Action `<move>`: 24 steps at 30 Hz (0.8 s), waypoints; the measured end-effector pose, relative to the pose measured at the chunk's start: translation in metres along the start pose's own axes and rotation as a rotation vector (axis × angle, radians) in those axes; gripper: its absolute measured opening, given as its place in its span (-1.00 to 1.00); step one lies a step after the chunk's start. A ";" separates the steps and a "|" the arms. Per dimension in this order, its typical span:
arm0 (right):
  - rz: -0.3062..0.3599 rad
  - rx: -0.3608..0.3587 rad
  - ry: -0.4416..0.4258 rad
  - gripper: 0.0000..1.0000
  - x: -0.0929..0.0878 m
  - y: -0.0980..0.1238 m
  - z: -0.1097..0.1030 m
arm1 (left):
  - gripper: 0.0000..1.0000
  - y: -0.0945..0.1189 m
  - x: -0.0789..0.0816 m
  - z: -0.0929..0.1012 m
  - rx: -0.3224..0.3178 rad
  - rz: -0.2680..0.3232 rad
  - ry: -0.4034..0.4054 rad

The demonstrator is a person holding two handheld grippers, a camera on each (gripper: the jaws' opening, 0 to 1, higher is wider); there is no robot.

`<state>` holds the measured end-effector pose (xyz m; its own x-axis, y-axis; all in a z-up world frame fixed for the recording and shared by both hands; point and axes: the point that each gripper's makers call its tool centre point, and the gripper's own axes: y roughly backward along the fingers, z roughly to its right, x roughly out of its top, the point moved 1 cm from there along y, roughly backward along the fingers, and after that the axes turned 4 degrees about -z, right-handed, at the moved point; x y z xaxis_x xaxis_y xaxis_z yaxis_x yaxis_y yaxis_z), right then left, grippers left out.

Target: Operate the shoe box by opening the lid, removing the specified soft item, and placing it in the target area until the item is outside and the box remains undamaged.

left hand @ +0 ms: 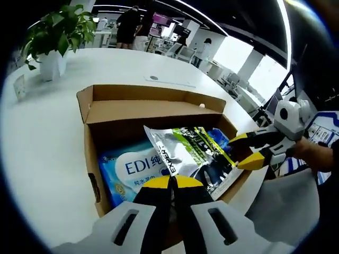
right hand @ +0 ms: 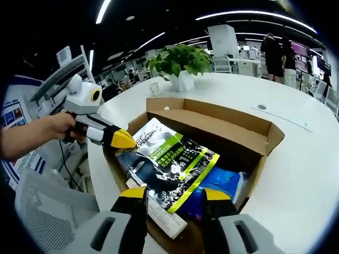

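- Box: open on your white table, flaps up.
- Pouch: black-green, soft, lying inside on top of a blue pack.
- Your left hand-held gripper: jaws closed together, empty, at the box's near edge.
- Your right hand-held gripper: jaws apart, straddling the pouch's corner without pinching.
- Plant: behind the box.

1 open cardboard box | 2 soft packs: green-black, blue | 1 potted plant
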<state>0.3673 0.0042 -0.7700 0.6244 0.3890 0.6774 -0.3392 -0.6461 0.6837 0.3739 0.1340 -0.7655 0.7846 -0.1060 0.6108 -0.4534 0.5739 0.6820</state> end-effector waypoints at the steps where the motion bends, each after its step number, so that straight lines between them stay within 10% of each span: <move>1: -0.008 0.003 -0.001 -0.27 -0.001 -0.002 0.000 | -1.00 0.000 0.000 0.000 0.001 0.001 -0.004; 24: -0.067 0.067 -0.104 -0.35 -0.004 -0.016 -0.004 | -1.00 -0.002 -0.003 -0.002 0.010 0.003 -0.062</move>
<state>0.3678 0.0156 -0.7828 0.7147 0.3652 0.5965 -0.2483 -0.6648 0.7045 0.3738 0.1350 -0.7697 0.7557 -0.1540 0.6366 -0.4604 0.5663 0.6836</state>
